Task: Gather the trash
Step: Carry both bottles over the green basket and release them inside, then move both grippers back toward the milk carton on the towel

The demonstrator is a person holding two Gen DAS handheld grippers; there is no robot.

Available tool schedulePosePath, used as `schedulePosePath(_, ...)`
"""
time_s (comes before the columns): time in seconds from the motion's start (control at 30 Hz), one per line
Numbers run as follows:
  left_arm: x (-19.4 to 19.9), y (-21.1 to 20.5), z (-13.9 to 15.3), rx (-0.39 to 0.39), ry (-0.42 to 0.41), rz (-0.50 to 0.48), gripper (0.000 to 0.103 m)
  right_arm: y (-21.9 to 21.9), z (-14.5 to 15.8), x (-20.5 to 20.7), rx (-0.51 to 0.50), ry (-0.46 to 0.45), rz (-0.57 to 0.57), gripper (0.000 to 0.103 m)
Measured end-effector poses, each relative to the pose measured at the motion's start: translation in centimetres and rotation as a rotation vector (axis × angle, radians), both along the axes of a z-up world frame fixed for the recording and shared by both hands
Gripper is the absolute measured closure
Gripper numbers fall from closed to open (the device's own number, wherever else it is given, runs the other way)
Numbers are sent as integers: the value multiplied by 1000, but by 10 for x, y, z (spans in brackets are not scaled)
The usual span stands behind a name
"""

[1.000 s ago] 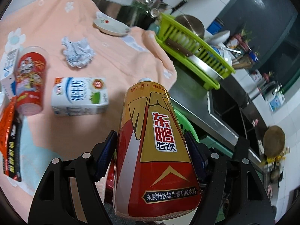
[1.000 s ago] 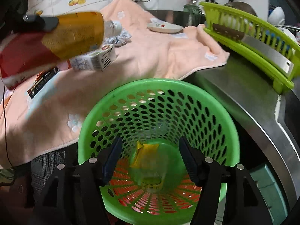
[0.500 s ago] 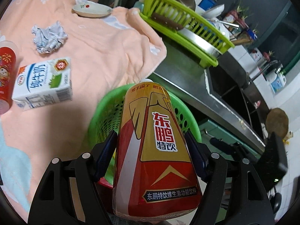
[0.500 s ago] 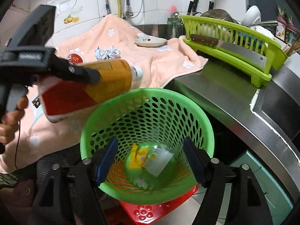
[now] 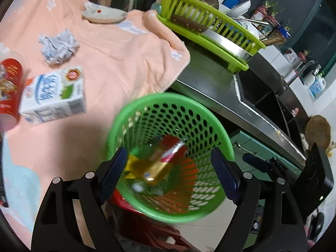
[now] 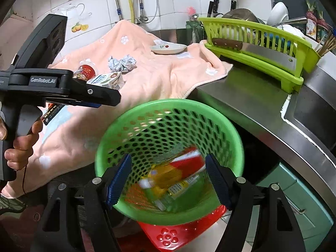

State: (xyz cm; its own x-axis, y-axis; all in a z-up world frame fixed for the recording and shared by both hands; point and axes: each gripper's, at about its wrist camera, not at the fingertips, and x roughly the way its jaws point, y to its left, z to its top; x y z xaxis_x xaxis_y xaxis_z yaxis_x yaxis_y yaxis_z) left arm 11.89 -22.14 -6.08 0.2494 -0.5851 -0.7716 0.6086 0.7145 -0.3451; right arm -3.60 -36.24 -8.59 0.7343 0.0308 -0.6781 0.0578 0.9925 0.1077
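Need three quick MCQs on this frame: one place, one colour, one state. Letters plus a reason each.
1. Where is the red-and-gold bottle?
A. in the left jaws
B. inside the basket
C. on the towel

2. What colour is the dish rack?
A. lime green
B. blue
C. white

3. How does the left gripper stand?
A. shut on the milk carton
B. shut on the bottle
C. open, nothing between its jaws

Answers:
1 B, the bottle lies among the wrappers at the basket's bottom.
2 A, its slats are lime green.
3 C, the jaws have just been opening and only the basket shows between them.
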Motion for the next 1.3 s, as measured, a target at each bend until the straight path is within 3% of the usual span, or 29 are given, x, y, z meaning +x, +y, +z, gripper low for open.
schedulePosePath(0.5,23,95,41,75,-139,180,22,38,23,48,-21,-14,178,29)
schedulePosePath(0.6,33,123,47,81,-153,236,22,46,29,61,-38,-14,212,23)
schedulePosePath(0.93,52,191,53,109,-174,360,22,74,39,108,-101,7,349,23)
schedulePosePath(1.3,59,246,47,147,-164,448,23,122,41,176,-230,45,603,23)
